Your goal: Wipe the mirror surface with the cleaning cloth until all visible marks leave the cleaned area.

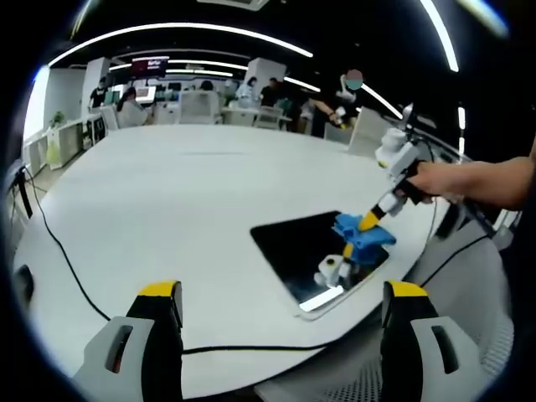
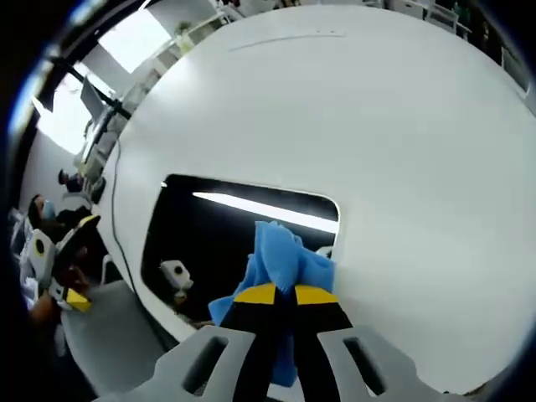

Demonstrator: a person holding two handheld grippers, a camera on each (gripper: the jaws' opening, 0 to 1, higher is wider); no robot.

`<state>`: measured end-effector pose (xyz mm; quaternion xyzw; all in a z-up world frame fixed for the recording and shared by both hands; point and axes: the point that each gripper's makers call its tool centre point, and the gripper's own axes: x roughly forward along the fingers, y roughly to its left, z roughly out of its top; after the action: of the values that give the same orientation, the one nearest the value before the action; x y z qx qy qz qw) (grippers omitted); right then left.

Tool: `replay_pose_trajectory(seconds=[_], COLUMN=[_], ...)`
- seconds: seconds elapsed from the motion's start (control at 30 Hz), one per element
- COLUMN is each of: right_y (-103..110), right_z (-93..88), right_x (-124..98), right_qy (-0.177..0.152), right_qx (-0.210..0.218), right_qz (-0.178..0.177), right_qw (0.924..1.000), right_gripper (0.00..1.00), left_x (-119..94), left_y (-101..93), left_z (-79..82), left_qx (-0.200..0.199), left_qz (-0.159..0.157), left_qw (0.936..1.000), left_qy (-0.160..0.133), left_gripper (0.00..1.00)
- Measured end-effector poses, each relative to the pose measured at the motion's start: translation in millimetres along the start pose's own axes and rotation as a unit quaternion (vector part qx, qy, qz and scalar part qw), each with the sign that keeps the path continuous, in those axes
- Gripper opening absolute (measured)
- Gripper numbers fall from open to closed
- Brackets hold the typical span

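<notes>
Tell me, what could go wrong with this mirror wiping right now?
The mirror lies close to the table's edge, so a hard push might slide it off. The right tongs pinch only a bunch of the blue cloth, so hard tips might touch the glass.

We see an open-plan office. Behind the big white table (image 1: 167, 201) sit people at desks (image 1: 201, 105) with monitors (image 1: 149, 65). Long strip lights (image 1: 180, 32) curve overhead
</notes>
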<state>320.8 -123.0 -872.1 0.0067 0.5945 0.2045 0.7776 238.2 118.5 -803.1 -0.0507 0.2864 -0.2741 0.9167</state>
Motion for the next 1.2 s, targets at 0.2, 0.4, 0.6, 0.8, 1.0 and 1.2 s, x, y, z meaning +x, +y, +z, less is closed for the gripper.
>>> replay_pose_trajectory(seconds=[0.2,0.4,0.6,0.8,1.0,1.2], right_y=[-8.2,-16.2,-17.1,-17.2,-19.4,-18.0], right_z=[17.4,37.6,44.0,50.7,51.7,49.7], right_x=[4.1,7.9,8.4,9.4,10.1,7.7], right_qy=[-0.008,-0.019,-0.012,-0.018,-0.019,-0.051], right_qx=[0.002,0.001,-0.009,-0.016,-0.013,-0.021], right_qz=[-0.003,-0.015,-0.023,-0.032,-0.027,-0.016], right_qw=[1.0,0.9997,0.9996,0.9992,0.9994,0.9983], right_gripper=[0.0,0.0,0.0,0.0,0.01,0.01], left_x=[-2.1,-1.8,-3.5,-2.0,-2.8,-2.1], left_y=[2.0,2.2,3.8,3.0,3.5,2.6], left_z=[-0.6,-1.1,-0.7,-0.9,-0.5,-0.1], left_qx=[-0.002,-0.007,-0.006,-0.011,-0.012,-0.01], left_qz=[0.009,0.007,0.017,0.014,0.017,0.013], left_qw=[1.0,0.9999,0.9998,0.9998,0.9998,0.9999], left_qy=[0.001,0.002,0.0,-0.001,-0.002,-0.002], left_gripper=[1.0,1.0,1.0,1.0,1.0,1.0])
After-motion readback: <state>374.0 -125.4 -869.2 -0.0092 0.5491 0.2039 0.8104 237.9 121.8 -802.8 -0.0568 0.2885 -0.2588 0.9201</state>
